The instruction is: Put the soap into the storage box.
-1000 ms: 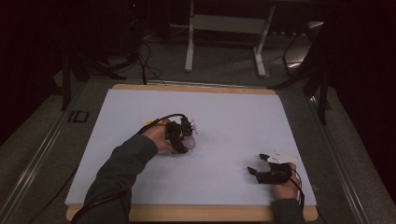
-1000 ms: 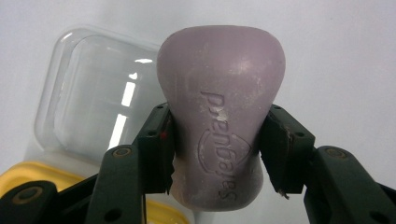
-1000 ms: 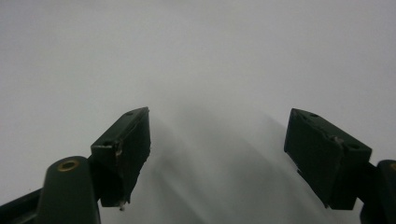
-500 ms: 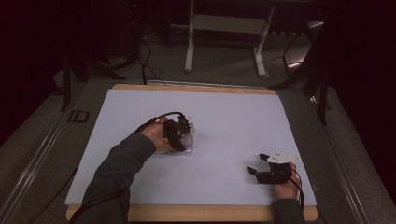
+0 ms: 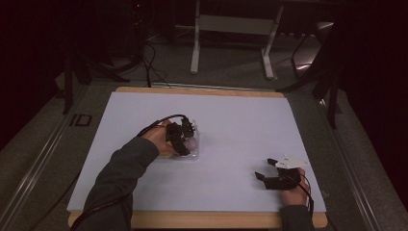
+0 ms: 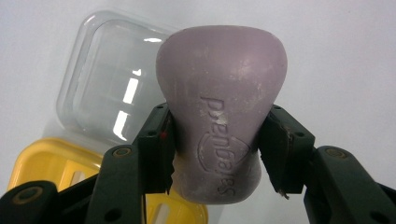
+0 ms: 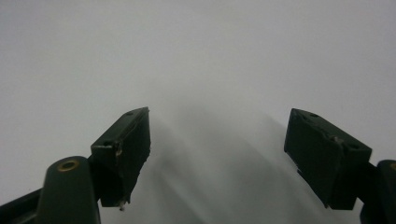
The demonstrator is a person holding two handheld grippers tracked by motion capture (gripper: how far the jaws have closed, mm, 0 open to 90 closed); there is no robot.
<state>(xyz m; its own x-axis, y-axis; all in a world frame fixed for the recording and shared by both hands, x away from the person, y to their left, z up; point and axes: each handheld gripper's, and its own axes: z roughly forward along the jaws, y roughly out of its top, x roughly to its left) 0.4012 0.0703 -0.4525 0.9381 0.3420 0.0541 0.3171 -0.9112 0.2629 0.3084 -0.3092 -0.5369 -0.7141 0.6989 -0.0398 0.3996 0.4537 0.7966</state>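
Note:
A mauve bar of soap (image 6: 219, 112), stamped "Safeguard", sits pinched at its waist between the jaws of my left gripper (image 6: 215, 144), which is shut on it. Beneath it lie a clear plastic lid (image 6: 105, 91) and a yellow soap tray (image 6: 46, 163). From the high view the left gripper (image 5: 185, 139) is at the table's middle left, over the clear lid (image 5: 191, 155), with the soap (image 5: 192, 143) showing pale. My right gripper (image 5: 266, 169) rests low at the front right, jaws wide apart and empty; the right gripper (image 7: 217, 154) faces bare white surface.
A white sheet (image 5: 231, 125) covers the wooden-edged table (image 5: 202, 90). A cable (image 5: 161, 120) loops back from the left gripper. Beyond the far edge stand metal stand legs (image 5: 195, 43) on a dark floor.
The left hand with the soap has shifted slightly toward the left and nearer, over the clear lid. The right gripper has stayed put.

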